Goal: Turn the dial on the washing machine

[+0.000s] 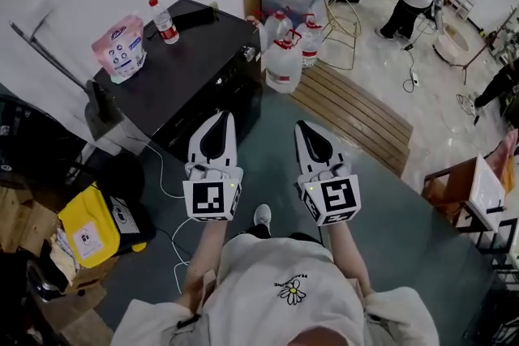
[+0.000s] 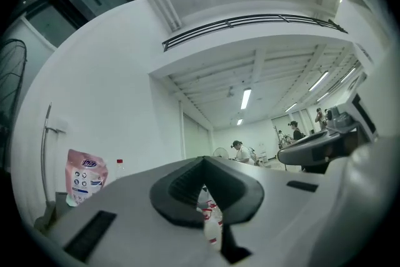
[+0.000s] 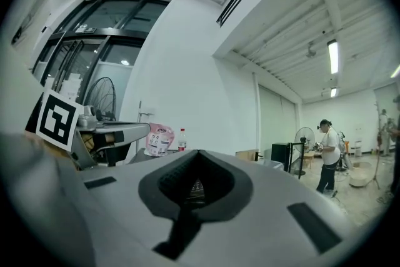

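Head view: your left gripper [image 1: 220,121] and right gripper [image 1: 306,129] hover short of the black washing machine [image 1: 186,70] ahead-left, fingers closed on nothing. Approach step; dial too small to spot. Next: close in, open one gripper's fingers, straddle the dial.

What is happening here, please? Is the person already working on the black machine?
Not yet. A person stands in front of the black washing machine with a gripper in each hand. The left gripper and the right gripper both hang in the air short of the machine, with their jaws closed on nothing. Neither touches it, so the task has not begun. A pink pouch and a bottle stand on its top, and water jugs stand on the floor beside it.
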Tool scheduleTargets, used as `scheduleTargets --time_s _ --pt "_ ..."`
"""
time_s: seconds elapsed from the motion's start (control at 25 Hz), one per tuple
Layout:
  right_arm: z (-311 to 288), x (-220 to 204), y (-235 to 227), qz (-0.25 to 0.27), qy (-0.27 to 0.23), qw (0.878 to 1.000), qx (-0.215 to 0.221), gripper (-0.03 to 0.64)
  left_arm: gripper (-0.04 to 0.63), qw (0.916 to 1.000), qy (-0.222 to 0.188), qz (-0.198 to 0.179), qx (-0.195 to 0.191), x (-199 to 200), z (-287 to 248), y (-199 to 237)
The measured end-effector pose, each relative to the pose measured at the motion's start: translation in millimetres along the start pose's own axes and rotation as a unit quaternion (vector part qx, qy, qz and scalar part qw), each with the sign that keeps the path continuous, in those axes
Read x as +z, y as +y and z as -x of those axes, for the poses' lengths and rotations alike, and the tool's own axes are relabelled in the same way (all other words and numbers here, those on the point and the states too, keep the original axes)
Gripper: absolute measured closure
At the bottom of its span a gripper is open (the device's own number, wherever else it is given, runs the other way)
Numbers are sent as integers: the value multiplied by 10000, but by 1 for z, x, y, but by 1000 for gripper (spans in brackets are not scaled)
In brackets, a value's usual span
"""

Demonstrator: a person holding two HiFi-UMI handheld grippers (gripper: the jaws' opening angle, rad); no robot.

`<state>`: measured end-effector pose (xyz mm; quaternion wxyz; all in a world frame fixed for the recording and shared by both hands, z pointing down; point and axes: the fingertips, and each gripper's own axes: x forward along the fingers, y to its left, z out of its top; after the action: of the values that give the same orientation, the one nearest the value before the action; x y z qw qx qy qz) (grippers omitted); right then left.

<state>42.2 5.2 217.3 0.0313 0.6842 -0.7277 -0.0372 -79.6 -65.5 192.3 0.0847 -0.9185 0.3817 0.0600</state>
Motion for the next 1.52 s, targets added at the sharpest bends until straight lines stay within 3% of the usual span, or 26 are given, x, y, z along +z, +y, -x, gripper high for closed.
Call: scheduleTargets --time_s 0.32,0.56,1.0,1.52 --pt "-60 -9 -8 28 40 10000 -85 614 597 9997 242 80 56 -25 -41 26" --pt "-91 -17 -9 -90 4 9996 250 614 597 9986 453 45 271 -38 -53 34" --pt "-135 -4 -40 118 -336 9955 878 614 597 9931 415 34 1093 -37 -95 41" --pt "-165 -6 -80 8 -468 9939 994 614 597 9865 409 -159 1578 -39 -126 48"
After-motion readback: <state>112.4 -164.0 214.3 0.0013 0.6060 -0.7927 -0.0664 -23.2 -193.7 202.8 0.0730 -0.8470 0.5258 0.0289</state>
